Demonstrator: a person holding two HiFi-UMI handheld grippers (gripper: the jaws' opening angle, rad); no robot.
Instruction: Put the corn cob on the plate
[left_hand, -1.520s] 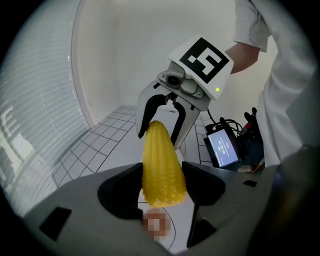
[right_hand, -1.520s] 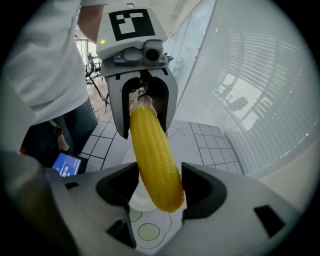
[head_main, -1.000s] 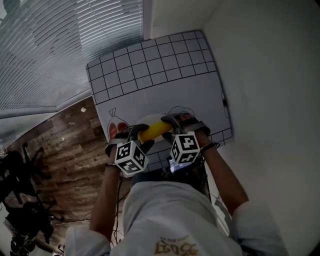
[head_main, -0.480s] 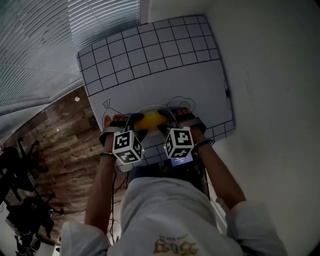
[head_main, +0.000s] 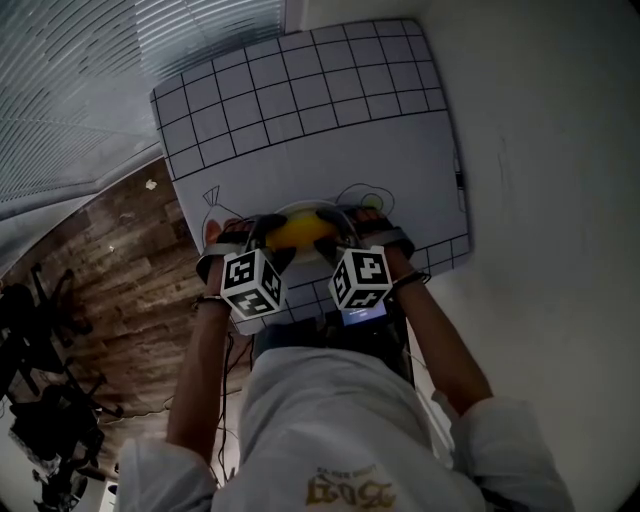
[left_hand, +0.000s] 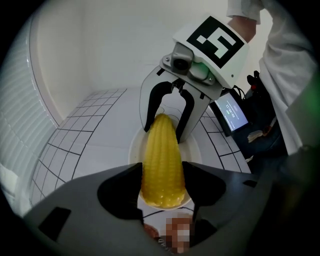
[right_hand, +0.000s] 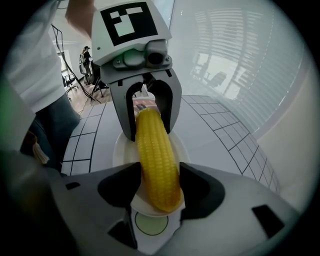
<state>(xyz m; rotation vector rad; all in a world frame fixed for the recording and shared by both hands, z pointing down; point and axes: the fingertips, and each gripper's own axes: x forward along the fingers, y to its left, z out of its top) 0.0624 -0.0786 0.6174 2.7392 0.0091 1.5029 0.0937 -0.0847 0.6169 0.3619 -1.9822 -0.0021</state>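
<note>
Wood-plank floor (head_main: 120, 270) showed beside the desk (head_main: 300, 110), whose white top was ruled in black squares. Near its close edge stood a white plate (left_hand: 134, 150), and the corn cob (head_main: 292, 231) lay lengthwise over it, carried at both ends. The left tongs (left_hand: 162, 187) were clenched on the cob's broad end, both jaws pressed against the kernels. The right tongs (right_hand: 159, 185) had just been closing with the cob's other end between them, and their jaws gripped it too. Whether the cob touched the plate could not be told. A marker cube (head_main: 252, 282) rode on the left tongs in the head view.
</note>
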